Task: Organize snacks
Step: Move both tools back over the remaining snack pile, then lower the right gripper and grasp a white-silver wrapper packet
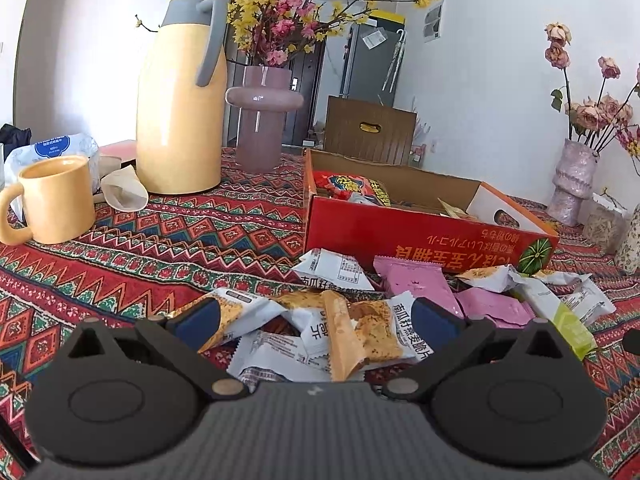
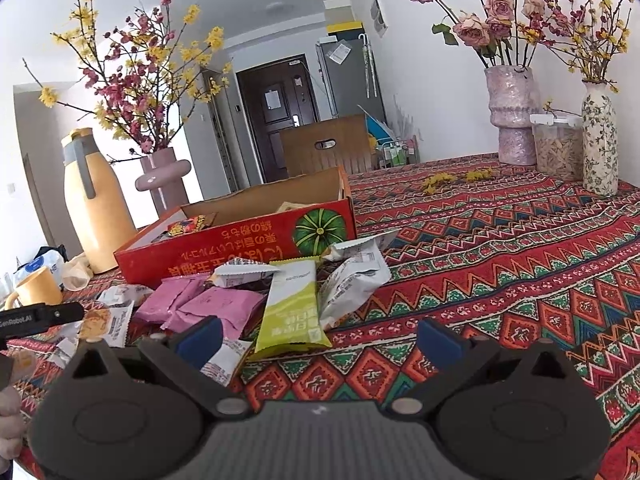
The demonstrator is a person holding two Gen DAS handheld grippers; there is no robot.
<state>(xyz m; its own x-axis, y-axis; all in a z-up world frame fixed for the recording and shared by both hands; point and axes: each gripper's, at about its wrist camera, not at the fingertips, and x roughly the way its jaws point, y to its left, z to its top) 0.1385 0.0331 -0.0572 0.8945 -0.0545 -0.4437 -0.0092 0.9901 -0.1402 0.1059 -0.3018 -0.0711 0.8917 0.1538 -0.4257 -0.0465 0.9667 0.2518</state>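
Nearest my left gripper point(image 1: 316, 318), its jaws spread wide and holding nothing, lie crumpled white-and-orange cracker packets point(image 1: 360, 332) on the patterned desk point(image 1: 160, 248); my right gripper point(image 2: 320, 338) hangs equally wide and empty just before a lime-green bar wrapper point(image 2: 290, 308). I judge the sorting only begun: a few snacks sit in the red cardboard box point(image 1: 400, 236), while pink sachets point(image 2: 208, 304) and white packets point(image 2: 352, 280) are scattered before it. Box lettering reads upside-down, beside a green pumpkin picture; the left tool's arm reads "GenRobot.AI".
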